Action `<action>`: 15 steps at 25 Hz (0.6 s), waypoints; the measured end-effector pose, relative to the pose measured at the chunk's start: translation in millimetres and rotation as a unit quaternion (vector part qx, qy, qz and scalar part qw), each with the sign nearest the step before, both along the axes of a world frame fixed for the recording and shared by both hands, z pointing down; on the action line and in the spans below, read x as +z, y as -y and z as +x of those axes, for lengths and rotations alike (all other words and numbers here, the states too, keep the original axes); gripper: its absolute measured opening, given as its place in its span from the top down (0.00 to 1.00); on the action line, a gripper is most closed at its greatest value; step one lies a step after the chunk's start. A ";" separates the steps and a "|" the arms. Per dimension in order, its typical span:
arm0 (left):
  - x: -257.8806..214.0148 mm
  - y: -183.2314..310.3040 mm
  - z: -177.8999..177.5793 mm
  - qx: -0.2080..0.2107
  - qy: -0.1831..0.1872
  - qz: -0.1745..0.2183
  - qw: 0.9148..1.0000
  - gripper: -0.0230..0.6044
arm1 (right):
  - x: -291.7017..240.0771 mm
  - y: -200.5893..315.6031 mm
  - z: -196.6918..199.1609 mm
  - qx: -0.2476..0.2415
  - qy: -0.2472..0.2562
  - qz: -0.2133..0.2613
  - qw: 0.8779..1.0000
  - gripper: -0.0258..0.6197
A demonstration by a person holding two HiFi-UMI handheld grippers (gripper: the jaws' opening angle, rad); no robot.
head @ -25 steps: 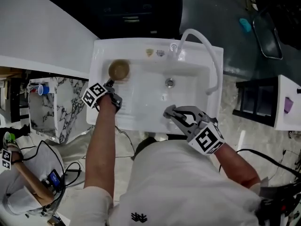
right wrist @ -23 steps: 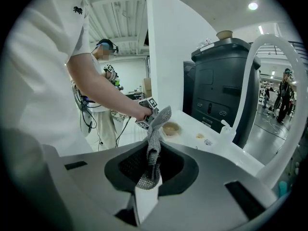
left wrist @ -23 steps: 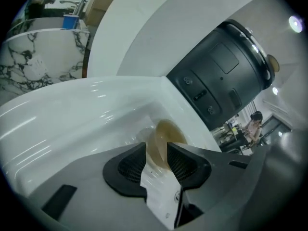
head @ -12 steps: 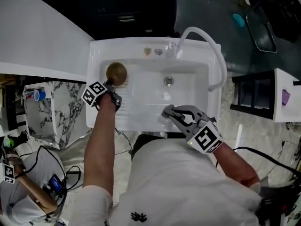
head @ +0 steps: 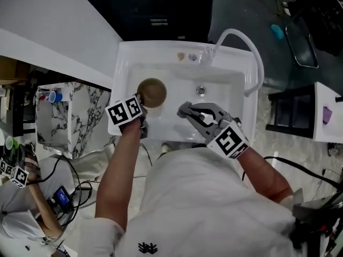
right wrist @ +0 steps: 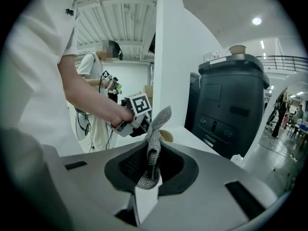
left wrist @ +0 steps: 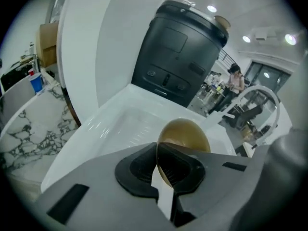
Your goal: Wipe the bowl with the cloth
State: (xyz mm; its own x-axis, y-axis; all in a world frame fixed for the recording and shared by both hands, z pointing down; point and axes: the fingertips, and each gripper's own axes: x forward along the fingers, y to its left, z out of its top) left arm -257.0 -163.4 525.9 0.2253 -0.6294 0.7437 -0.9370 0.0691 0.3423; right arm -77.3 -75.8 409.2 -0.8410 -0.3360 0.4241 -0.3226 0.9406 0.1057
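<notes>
Left gripper view, glossy golden-brown bowl [left wrist: 185,134], rounded

Centre frame: the bowl [head: 151,92] sat over the sink's [head: 126,50] left half, my left gripper [head: 140,101] at its lower-left edge, my right gripper [head: 185,111] with the cloth [right wrist: 153,141] just right; faucet [head: 231,31] at upper right.

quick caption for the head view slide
Over a white sink, the left tool, its jaws just closed, grips the brown bowl by its rim; the right tool holds the grey cloth.
</notes>
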 end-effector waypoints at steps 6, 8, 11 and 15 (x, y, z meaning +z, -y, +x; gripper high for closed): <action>-28.2 -44.5 28.4 0.074 0.009 -0.008 0.997 0.93 | -12.7 -1.9 -35.9 -0.031 -0.004 0.036 0.999 0.89; -36.0 -53.6 37.3 0.089 0.015 -0.004 0.996 0.93 | -10.7 -4.4 -44.1 -0.048 -0.025 0.057 0.997 0.89; -44.2 -63.3 49.5 0.108 0.028 0.002 0.994 0.93 | 1.5 -9.2 -55.4 -0.072 -0.056 0.082 0.992 0.89; -46.6 -75.6 64.8 0.140 0.051 -0.001 0.989 0.93 | 19.3 -15.2 -70.3 -0.099 -0.105 0.128 0.981 0.89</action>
